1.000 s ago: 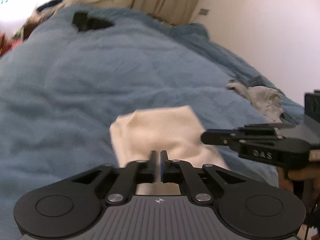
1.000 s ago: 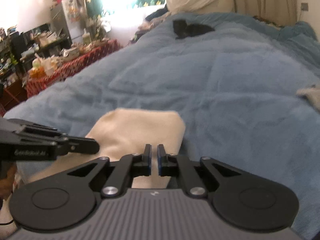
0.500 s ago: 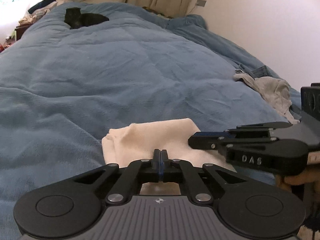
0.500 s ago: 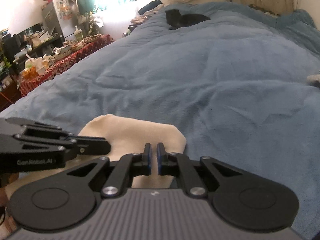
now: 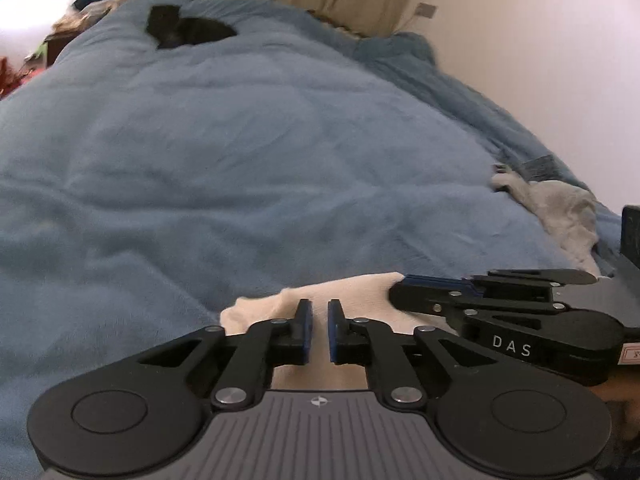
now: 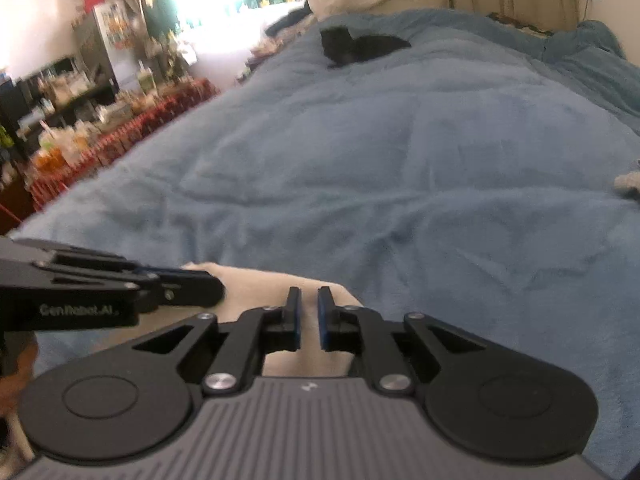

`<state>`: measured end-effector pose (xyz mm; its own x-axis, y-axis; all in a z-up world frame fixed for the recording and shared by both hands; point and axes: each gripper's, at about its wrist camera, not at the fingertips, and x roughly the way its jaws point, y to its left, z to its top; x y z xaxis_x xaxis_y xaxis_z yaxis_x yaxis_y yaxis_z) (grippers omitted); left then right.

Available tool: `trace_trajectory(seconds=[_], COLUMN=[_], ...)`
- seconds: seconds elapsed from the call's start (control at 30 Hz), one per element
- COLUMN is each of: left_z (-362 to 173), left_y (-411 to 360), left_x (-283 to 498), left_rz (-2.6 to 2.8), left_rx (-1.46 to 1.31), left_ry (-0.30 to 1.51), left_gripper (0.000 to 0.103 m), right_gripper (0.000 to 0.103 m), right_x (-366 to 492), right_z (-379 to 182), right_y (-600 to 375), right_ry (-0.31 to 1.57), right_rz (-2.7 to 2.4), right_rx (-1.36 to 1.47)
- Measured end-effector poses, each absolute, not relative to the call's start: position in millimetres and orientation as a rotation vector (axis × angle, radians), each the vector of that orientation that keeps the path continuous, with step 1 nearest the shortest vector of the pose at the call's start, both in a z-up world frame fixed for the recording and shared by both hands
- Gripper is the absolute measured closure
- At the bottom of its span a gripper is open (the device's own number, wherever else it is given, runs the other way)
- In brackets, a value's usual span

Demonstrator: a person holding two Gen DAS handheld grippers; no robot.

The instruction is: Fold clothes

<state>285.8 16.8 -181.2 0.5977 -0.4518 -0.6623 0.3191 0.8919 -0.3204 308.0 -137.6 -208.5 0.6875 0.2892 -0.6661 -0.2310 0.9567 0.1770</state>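
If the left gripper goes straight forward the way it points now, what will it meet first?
Most likely the cream folded cloth right under the left gripper, whose jaws are opening with nothing between them. Beyond it lies only the blue blanket; depth is uncertain.

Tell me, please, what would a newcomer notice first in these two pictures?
First, the wide blue blanket that covers the bed and fills both views. Next, the folded cream garment at its near edge, with the left gripper and the right gripper side by side just above it; the left gripper's jaws are opening, with nothing pinched. Far off, a black thing lies near the head of the bed.
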Motion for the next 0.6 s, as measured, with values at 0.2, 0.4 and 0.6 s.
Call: trace_trajectory(seconds=[0.2, 0.4, 0.6], left_z=[-180.3, -162.1, -167.4], left_y=[29.1, 39.1, 19.7], left_x=[270.6, 266.1, 285.2], left_rz=[-0.418, -0.452, -0.469], left_rx=[-0.207, -0.258, -0.191], left_ry=[0.805, 0.755, 0.768], left_gripper=[0.093, 0.094, 0.093], right_gripper=[0.094, 0.093, 0.093], right_x=[300.9, 285.1, 304.7], right_z=[-214.6, -193.9, -190.2], right_y=[-171.4, -179.7, -141.1], right_ry=[0.758, 0.675, 0.669], right_rz=[0.212, 0.224, 0.318], right_rx=[0.214, 0.229, 0.136])
